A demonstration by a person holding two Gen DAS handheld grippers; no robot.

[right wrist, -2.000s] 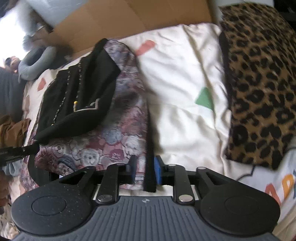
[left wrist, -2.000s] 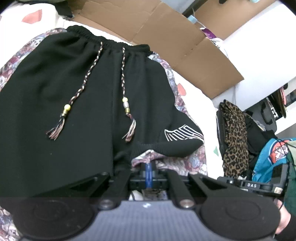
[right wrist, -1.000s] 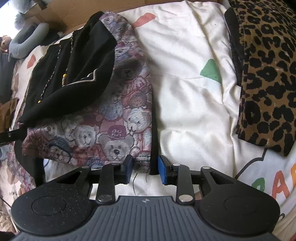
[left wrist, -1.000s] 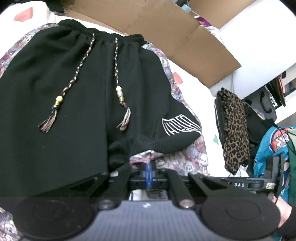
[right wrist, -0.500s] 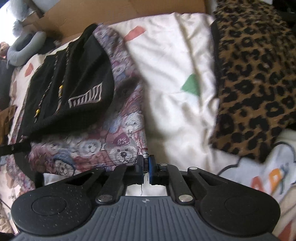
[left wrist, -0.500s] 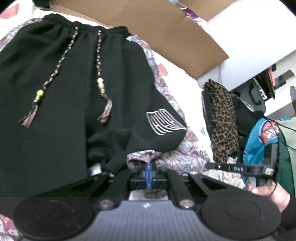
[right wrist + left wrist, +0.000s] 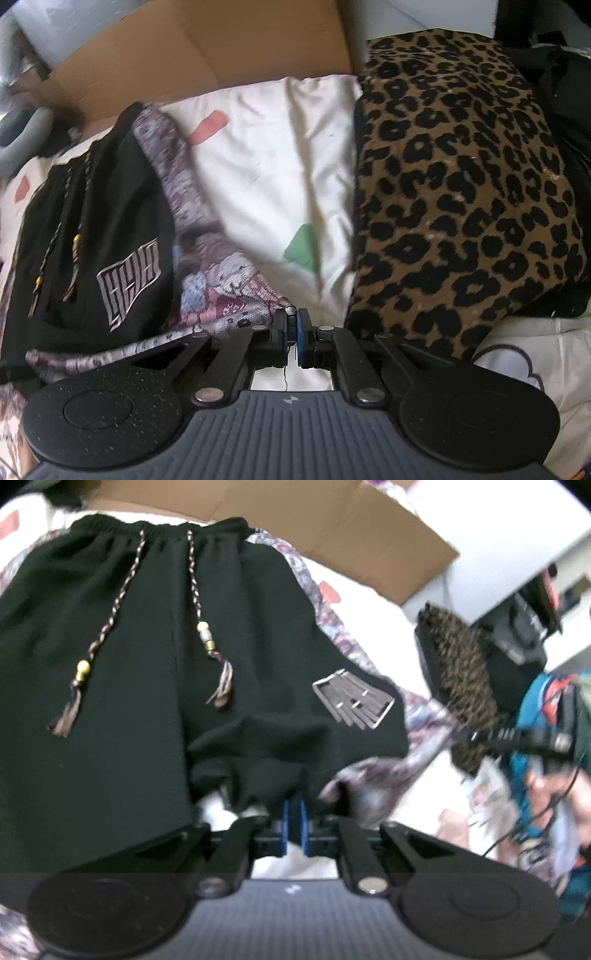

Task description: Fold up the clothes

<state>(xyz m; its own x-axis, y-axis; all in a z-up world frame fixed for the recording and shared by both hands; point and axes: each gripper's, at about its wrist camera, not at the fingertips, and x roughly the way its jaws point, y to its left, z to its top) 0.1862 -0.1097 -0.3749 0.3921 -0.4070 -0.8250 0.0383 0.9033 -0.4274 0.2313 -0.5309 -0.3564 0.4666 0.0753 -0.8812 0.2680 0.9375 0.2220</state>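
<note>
in the left wrist view we see our left gripper (image 7: 293,821) at the bottom centre of the frame, its 2 blue pads nearly together and pinching the bunched lower hem of the black shorts (image 7: 147,686). the shorts fill the left and centre of the frame, waistband toward the top, 2 braided drawstrings (image 7: 194,590) hanging down the front and a pale printed logo (image 7: 352,701) at centre right. in the right wrist view our right gripper (image 7: 291,330) sits at the bottom centre, pads closed on a corner of the bear-patterned fabric (image 7: 221,291) that lies under the shorts at the left of that frame. both pieces rest on a white bedsheet (image 7: 280,162) with coloured shapes. a leopard-print garment (image 7: 458,192) fills the right of the frame, and flattened cardboard (image 7: 207,48) runs along the top.
</note>
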